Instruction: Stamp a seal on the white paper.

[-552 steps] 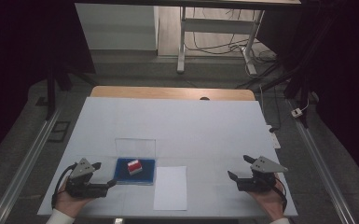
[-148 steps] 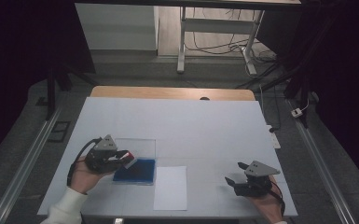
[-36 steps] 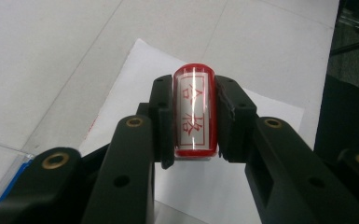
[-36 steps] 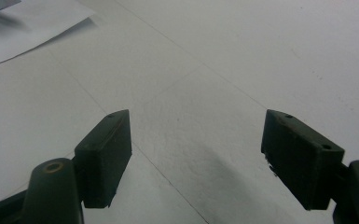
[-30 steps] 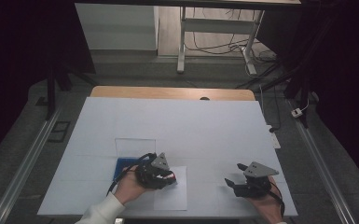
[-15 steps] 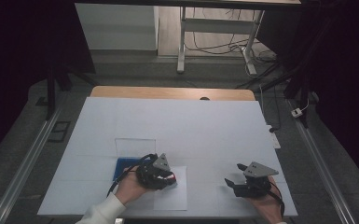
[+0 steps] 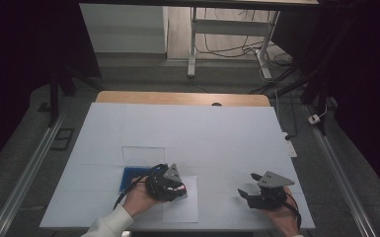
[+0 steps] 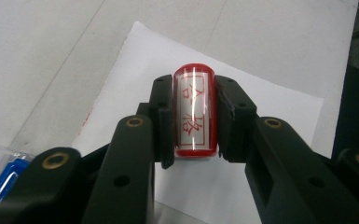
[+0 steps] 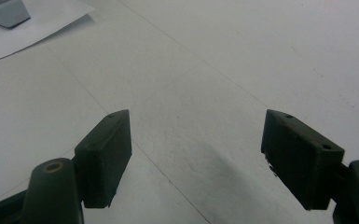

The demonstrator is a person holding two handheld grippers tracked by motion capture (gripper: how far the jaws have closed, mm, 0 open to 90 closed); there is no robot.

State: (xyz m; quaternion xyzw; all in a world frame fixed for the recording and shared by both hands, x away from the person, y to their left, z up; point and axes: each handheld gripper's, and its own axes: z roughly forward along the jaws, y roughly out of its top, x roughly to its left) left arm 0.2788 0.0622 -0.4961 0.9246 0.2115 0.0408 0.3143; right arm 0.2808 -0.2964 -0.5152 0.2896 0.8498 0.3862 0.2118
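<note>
Left gripper view: left hand-held gripper (image 8: 193, 122) clamps red stamp (image 8: 193, 112), underside hidden | right hand-held gripper (image 9: 196, 158) agape, empty.

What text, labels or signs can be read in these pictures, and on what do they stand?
"合格": red characters on the white label of the red cylindrical stamp, clamped in the left gripper above the white paper sheet.
No text shows on the blue ink pad case or the white table cover.
</note>
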